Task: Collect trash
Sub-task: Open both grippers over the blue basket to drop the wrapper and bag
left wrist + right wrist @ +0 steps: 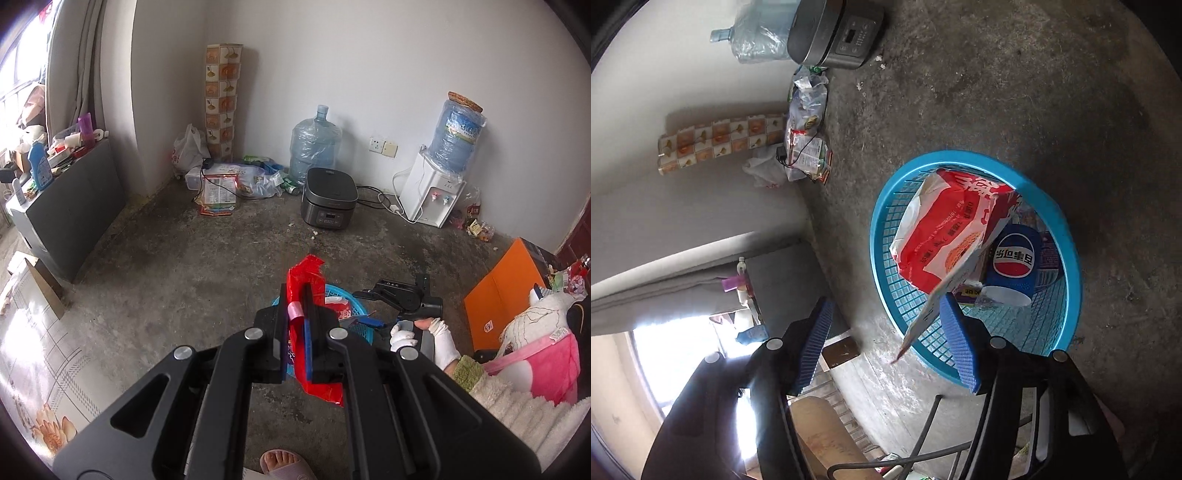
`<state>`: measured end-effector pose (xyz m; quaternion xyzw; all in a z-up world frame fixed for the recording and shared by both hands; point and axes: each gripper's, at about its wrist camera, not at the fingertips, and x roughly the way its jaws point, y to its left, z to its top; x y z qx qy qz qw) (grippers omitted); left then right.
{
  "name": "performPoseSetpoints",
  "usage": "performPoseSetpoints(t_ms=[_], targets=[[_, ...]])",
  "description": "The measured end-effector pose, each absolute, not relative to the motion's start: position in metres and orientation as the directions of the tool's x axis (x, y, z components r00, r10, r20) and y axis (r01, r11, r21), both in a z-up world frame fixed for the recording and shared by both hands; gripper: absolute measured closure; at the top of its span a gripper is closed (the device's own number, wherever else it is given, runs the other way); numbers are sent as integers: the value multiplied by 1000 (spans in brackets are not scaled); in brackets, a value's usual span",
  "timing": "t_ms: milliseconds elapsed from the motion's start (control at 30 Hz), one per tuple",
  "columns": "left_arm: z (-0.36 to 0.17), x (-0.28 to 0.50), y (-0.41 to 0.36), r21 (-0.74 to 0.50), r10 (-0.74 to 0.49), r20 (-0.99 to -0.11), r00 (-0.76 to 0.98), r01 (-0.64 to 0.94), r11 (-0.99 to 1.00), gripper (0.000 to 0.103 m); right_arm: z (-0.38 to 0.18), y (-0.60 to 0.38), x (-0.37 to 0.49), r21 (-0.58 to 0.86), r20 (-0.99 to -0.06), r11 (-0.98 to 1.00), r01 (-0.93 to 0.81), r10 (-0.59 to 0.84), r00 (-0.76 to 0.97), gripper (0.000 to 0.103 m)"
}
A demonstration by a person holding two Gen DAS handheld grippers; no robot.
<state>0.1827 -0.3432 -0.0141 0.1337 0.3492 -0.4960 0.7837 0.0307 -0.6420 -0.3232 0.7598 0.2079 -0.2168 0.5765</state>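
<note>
In the left wrist view my left gripper [295, 295] is shut on a crumpled red plastic wrapper [308, 271], which sticks out above and below the pads. Just beyond it a blue plastic basket [354, 314] stands on the concrete floor. In the right wrist view my right gripper [886, 317] is open over the near rim of the basket [1071, 236]. A red and white snack bag [945, 236] lies in the basket, and its loose edge hangs between the blue pads [960, 347], gripped by neither. A blue cola cup [1012, 266] lies beside the bag.
A rice cooker [328, 199], a water jug [314, 147] and a water dispenser [432, 192] stand along the far wall. More wrappers and bags [229, 184] lie in the corner. An orange box [502, 295] is at the right, a grey cabinet [70, 221] at the left. A slippered foot [284, 461] is below.
</note>
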Motion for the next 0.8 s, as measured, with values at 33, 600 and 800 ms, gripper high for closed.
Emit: performPoseSetpoints(t_ms=[33,600,800], targets=[[-17,184,-346,-139,-680,-686,259,871,471,98,-321,-641,28,790,-569,-235,566,62,820,43],[-156,225,-462,-399,-510,-859,-42,680,615,98,-256,-600,-63,855,-518,-126,502,-172,838,43],[-238,248,-453,-492,-455,-870,-191,398,774,98,-269,-607,-78,852,-521,-172,494,-191,832,43]])
